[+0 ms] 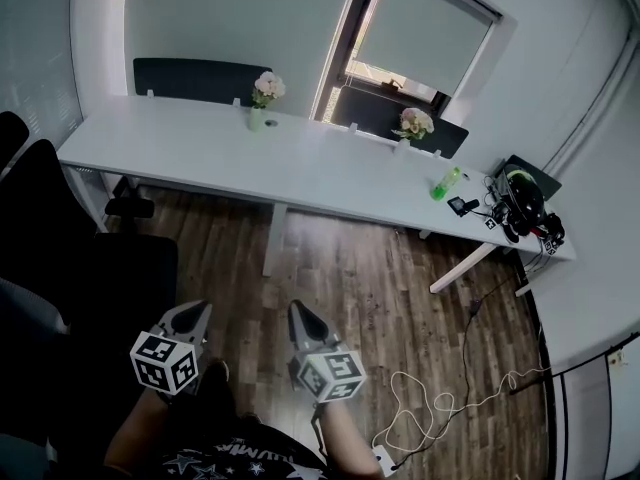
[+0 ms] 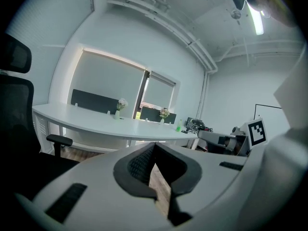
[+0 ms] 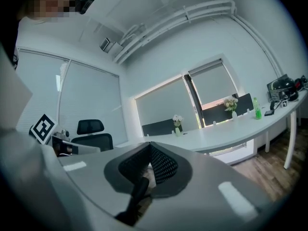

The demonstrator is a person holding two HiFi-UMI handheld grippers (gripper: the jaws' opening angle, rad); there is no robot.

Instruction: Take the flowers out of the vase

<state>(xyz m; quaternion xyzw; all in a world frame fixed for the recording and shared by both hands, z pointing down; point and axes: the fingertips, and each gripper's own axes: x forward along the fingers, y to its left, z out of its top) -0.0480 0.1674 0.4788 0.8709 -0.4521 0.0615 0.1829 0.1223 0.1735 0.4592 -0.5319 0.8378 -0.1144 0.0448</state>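
both tools at rest ahead of the reach. the left gripper (image 1: pixel 196 311) and the right gripper (image 1: pixel 299 314) sit low at the near edge of the head view, side by side over the wood floor (image 1: pixel 380 268). each gripper view shows its jaws pressed together with nothing between them.

the flowers (image 1: pixel 267 86) stand in a small pale vase (image 1: pixel 257 119) at the back edge of the long white desk (image 1: pixel 190 148), left of its middle, against the dark screen (image 1: pixel 200 78). a second bunch (image 1: pixel 414 121) in a second vase (image 1: pixel 404 142) stands further right along the same back edge, with a green bottle (image 1: pixel 445 183) beyond it toward the right end. the task does not say which vase is meant.

key relation: both vases lie straight ahead of the fingertips and well apart from them, with the floor and the full depth of the desk between. the first vase lines up roughly between the two grippers, so neither hand has a clear advantage; the second vase lies on the right gripper's side. the stems stand upright, so the lift would likely run straight up along them, the other hand steadying the vase.
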